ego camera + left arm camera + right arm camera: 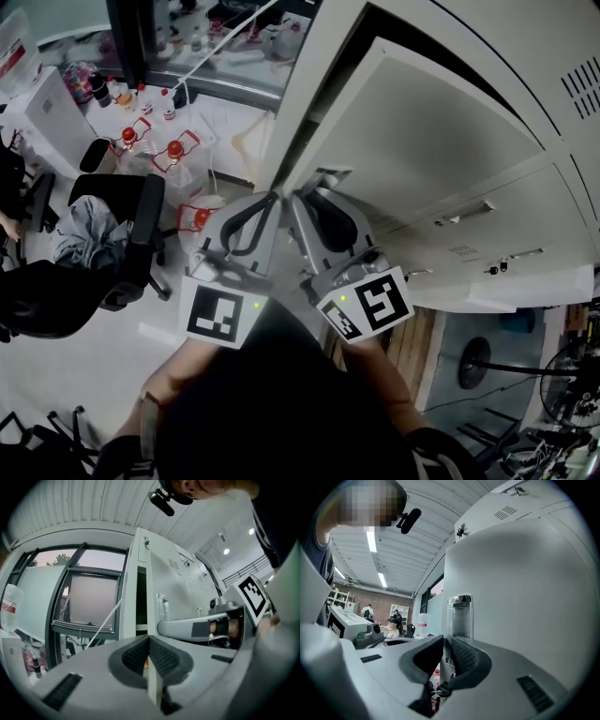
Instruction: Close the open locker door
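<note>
Both grippers are held level and side by side at the centre of the head view, aimed towards 12 o'clock at the free edge of the open locker door point(441, 131). The door is swung out from the grey locker bank point(562, 56) and stretches away towards 1 o'clock. The left gripper point(273, 197) is seen with its ribbed pads brought together at the tips in its own view, and nothing is held between them. The right gripper point(298, 197) is carried just beside it at 3 o'clock. In the right gripper view its jaws are kept a narrow slit apart, and the door's edge is lined up with that slit. Whether the pads touch the edge cannot be told. The pale face of the door fills that view from 12 round to 4 o'clock. A chrome handle point(459, 616) is mounted on it and stands upright just above the jaw tips. The marker cubes point(223, 314) are turned up towards the head camera at 6 o'clock. A black office chair point(122, 216) is parked out at 9 o'clock, and red-capped bottles point(174, 150) are set on the floor at 10 o'clock.
</note>
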Motion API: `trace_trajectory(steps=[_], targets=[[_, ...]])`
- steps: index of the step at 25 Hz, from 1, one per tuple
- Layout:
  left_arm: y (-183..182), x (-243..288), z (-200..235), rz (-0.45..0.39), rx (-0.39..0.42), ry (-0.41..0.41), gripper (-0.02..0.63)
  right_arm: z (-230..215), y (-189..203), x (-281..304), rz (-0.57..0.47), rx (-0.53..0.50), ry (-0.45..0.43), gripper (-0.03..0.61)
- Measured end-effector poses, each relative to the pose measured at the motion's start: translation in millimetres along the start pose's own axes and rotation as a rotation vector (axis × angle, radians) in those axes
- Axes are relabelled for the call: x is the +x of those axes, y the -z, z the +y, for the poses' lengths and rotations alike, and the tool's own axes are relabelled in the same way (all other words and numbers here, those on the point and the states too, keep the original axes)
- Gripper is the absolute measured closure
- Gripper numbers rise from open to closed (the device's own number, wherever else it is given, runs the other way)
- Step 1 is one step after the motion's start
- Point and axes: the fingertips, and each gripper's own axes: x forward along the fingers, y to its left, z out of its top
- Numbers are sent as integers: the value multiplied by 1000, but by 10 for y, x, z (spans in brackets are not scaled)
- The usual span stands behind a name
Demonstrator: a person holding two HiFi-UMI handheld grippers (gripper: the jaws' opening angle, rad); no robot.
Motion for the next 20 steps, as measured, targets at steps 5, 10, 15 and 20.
trace_trajectory(steps=[5,10,15,20], targets=[[39,81,33,-1,-8,9,614,-53,5,79,6,2,23,520],[71,164,64,1,-12,17,614,-137,11,145,15,6,55,523],[96,242,88,7,-9,32,614,-196,16,199,23,12,79,525],[129,317,111,5,-22,40,614,-248,22,248,24,12,96,528]])
